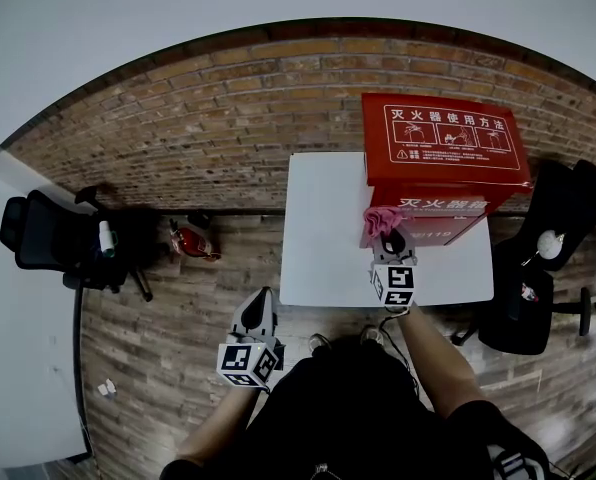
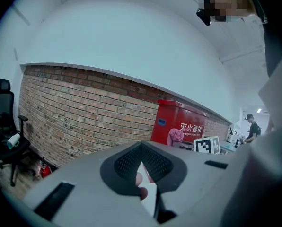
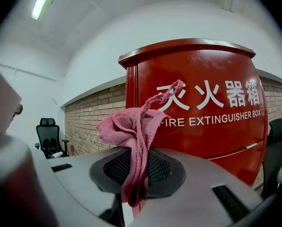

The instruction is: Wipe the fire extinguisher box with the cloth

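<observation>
Pink cloth (image 1: 381, 220) at the box (image 1: 443, 153)
Clamped on the cloth, the right gripper (image 1: 391, 240) faces the box just up-frame; the left gripper (image 1: 261, 303), jaws together, hangs lower left.

Layout around the table (image 1: 323, 218)

The fire extinguisher box (image 1: 443, 148) stands on the table's far right part, and the brick wall (image 1: 208, 108) runs behind the table. The cloth (image 1: 380, 220) hangs against the box's near face, above the table, caught in the right gripper (image 1: 391, 236), which reaches in over the table's near edge. The left gripper (image 1: 259, 306) is off the table, before its near left corner. On the floor left of the table lies a small extinguisher (image 1: 193, 241), with an office chair (image 1: 48, 238) farther left. A second chair (image 1: 548, 258) stands right of the table.
</observation>
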Demonstrator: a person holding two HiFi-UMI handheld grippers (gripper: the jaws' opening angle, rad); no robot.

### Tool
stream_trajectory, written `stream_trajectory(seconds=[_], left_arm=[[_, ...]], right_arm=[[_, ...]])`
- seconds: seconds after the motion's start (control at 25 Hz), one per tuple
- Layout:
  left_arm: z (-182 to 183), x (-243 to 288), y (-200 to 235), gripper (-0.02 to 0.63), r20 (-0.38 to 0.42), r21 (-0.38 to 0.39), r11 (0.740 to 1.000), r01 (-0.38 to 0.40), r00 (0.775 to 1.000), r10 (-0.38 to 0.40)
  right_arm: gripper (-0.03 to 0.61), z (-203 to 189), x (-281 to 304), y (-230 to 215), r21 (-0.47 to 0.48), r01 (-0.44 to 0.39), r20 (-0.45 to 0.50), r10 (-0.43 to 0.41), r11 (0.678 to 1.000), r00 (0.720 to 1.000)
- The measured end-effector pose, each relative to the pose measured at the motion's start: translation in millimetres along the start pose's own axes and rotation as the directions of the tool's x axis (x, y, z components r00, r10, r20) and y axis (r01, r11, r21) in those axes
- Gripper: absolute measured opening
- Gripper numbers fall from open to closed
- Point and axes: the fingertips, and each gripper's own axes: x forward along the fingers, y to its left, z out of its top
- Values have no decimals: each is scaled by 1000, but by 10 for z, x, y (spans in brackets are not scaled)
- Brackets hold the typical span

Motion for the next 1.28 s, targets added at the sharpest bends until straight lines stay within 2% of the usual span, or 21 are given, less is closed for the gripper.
stream_trajectory(seconds=[0.52, 1.28], left_arm=[[-72, -27, 56, 34, -19, 3, 1000, -28, 999, 28], [-112, -46, 163, 34, -40, 10, 998, -63, 997, 63]], right_arm=[[78, -271, 66, 82, 14, -13, -41, 13, 1000, 999], [80, -879, 167, 131, 23, -14, -160, 18, 1000, 987]])
